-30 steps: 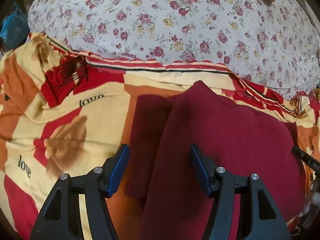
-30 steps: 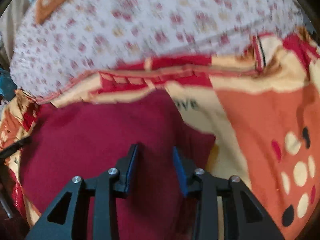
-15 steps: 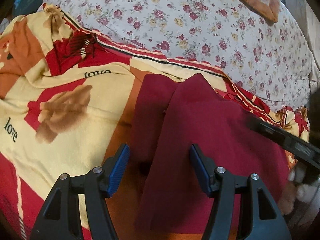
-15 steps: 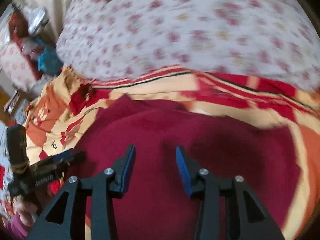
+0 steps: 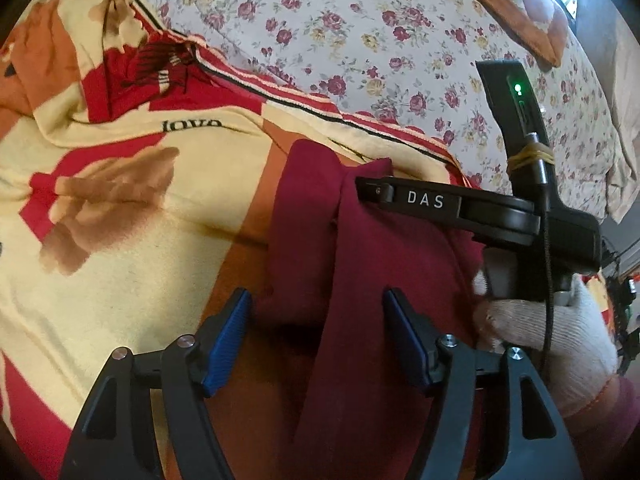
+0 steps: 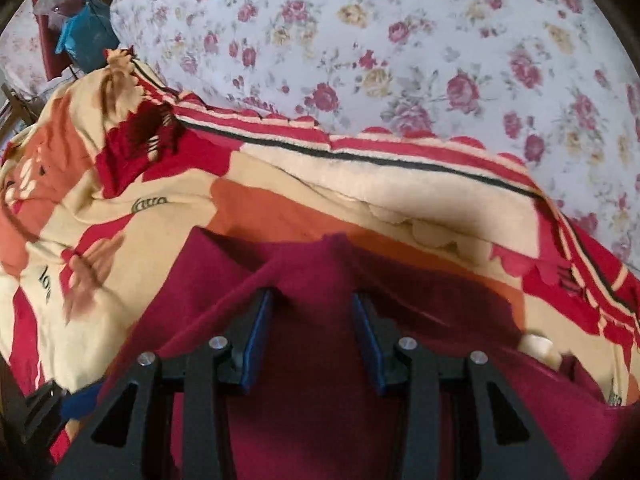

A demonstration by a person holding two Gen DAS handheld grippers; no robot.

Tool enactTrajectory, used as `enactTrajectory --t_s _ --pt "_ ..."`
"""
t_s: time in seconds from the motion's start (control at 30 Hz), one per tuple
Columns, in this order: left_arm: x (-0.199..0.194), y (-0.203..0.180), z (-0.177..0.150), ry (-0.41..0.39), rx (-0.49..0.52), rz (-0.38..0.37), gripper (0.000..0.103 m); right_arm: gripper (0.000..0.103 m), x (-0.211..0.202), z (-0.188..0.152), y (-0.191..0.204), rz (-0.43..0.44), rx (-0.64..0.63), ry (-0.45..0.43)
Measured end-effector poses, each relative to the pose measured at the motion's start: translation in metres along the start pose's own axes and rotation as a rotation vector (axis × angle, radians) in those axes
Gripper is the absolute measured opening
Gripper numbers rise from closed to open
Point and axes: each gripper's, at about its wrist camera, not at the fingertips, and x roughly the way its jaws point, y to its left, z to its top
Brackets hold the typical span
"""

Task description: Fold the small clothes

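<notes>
The left gripper (image 5: pixel 316 332) hovers wide open over the maroon garment (image 5: pixel 360 280) lying on the patterned blanket (image 5: pixel 120 220). Only its view shows the right gripper (image 5: pixel 372 190) reaching in sideways, gripped by a gloved hand (image 5: pixel 548 332). In the right wrist view that gripper (image 6: pixel 312 316) stands half-open, a raised fold of garment (image 6: pixel 320 360) between its fingers, not visibly pinched.

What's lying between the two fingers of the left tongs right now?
In the left wrist view, the folded edge of the maroon garment lies between the open left tongs, over the patterned blanket, with nothing clamped.
</notes>
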Motion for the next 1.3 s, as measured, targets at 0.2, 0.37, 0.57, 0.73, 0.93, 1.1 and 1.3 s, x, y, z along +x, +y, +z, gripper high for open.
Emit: enactTrajectory --t_s 0.2,0.37,0.57,0.73,0.93,1.1,1.3 --pt "0.0 -0.001 -0.002 -0.013 0.022 -0.005 0.048 0.044 -0.002 -0.001 -0.006 0.026 0.033 0.005" --pt "-0.001 0.001 -0.003 -0.008 0.013 -0.022 0.048 0.044 -0.036 -0.004 -0.009 0.152 0.121 -0.074" --pt "0.0 0.002 -0.003 -0.011 0.015 -0.029 0.048 0.054 -0.011 -0.004 0.0 0.187 0.157 0.024" --pt "0.001 0.002 -0.002 -0.01 0.015 -0.028 0.05 0.077 -0.004 0.006 0.019 0.184 0.11 0.071" --pt "0.001 0.003 -0.003 -0.013 0.008 -0.036 0.05 0.08 0.012 0.014 0.048 0.031 -0.031 0.094" --pt "0.001 0.001 -0.004 -0.015 0.015 -0.031 0.05 0.084 0.017 0.011 0.052 0.003 -0.047 0.079" --pt "0.0 0.004 -0.002 -0.009 -0.007 -0.058 0.05 0.066 0.007 0.006 0.043 0.034 -0.056 0.045"
